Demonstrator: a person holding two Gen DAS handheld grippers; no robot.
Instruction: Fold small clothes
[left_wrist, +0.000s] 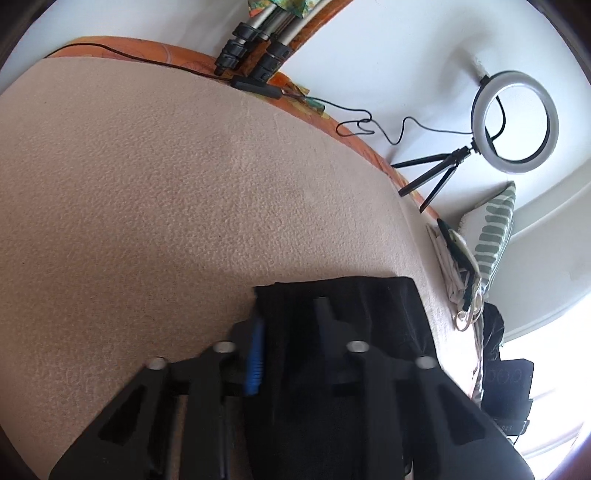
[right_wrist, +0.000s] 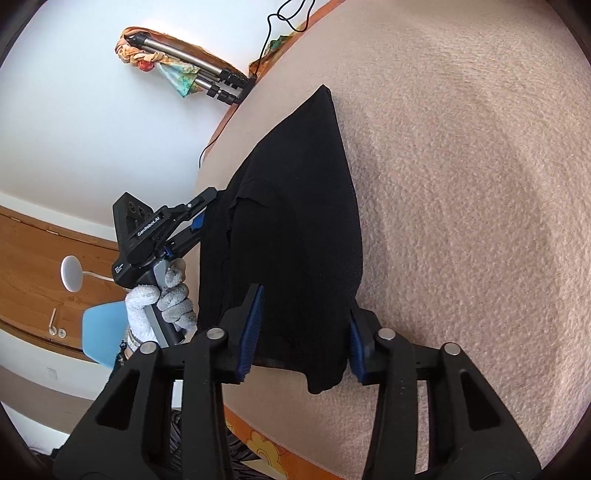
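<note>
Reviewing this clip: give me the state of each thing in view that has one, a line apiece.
black garment: lying on the beige blanket, held at two edges.
left gripper: shut on the black garment.
right gripper: jaws around the garment's near edge, pads not clearly pressing.
ring light: standing, unlit.

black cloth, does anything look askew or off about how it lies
Yes. The black cloth lies slanted on the beige blanket, tapering to a point at its far end, and its near corner hangs past the right gripper. The left gripper meets its left edge. No damage shows.
</note>
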